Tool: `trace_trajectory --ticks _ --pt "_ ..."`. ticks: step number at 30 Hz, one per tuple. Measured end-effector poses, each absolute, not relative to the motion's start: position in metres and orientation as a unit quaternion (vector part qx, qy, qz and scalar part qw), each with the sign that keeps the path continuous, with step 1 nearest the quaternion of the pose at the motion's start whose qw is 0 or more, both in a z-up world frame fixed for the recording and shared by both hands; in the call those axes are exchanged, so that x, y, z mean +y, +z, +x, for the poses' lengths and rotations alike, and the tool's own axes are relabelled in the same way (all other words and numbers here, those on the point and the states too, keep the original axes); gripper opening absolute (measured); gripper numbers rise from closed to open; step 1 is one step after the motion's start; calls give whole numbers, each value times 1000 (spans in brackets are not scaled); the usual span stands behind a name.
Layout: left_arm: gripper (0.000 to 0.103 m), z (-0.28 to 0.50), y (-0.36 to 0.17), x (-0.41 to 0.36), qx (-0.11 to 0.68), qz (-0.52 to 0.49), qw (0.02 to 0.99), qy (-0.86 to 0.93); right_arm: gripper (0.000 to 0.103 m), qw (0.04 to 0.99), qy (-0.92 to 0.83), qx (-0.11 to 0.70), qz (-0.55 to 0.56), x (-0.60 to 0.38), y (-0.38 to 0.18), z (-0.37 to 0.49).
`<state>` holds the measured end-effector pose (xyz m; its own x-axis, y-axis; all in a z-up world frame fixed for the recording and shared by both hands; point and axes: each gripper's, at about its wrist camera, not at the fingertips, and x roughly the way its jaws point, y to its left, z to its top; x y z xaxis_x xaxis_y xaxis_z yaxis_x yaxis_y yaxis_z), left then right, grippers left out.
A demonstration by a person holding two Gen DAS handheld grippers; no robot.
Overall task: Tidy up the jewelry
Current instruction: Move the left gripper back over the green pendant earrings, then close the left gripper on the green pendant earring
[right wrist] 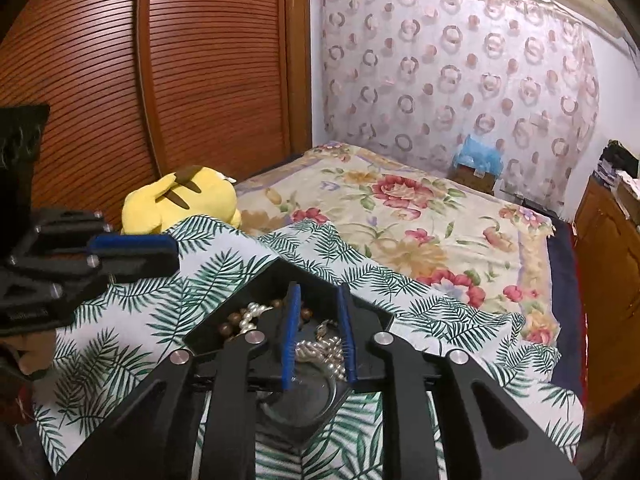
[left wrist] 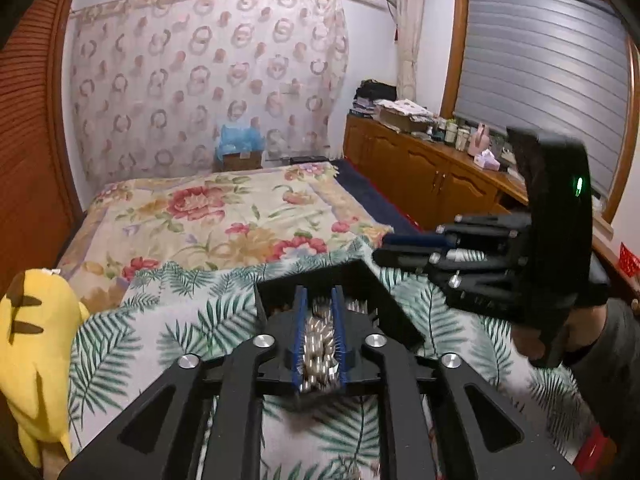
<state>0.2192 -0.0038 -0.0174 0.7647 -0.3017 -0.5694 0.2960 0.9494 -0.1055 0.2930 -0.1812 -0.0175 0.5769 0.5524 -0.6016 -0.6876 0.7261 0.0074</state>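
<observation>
Leaf-print cloth (right wrist: 132,320) covers the bed, under a black tray (right wrist: 256,284). Left claw (left wrist: 319,308) pinches a pearl strand (left wrist: 318,344) over it. Right claw (right wrist: 319,308) gapes above pearls (right wrist: 320,350), holding nothing

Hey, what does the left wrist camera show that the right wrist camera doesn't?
Only the left wrist view shows pearl beads between the left hand-held gripper fingers, plus the wooden cabinet and window blind.

Only the right wrist view shows brown beads in the black tray and the louvred door.

Both show the leaf-print cloth, yellow plush toy and floral bedspread.
</observation>
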Motion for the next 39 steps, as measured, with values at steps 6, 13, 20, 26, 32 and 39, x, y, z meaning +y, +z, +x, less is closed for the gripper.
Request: trace_trajectory --ticks 6,13,20,26,32,39 --pt "17 187 -57 -6 334 -1 928 -162 21 875 365 301 -102 -191 -26 256" --pt "17 165 -102 -6 384 8 908 -164 21 854 365 354 -113 -202 -71 207" --pt "28 152 -114 -7 402 11 900 -165 21 840 348 400 -119 -210 -105 180" --pt "30 146 -117 -15 412 15 895 -170 21 829 348 414 -143 -203 -117 169" --pt "30 143 -123 -19 423 24 891 -163 3 835 330 405 -171 -203 -120 171" --pt "30 141 -126 -24 429 29 888 -165 3 846 321 392 -164 -208 -123 174"
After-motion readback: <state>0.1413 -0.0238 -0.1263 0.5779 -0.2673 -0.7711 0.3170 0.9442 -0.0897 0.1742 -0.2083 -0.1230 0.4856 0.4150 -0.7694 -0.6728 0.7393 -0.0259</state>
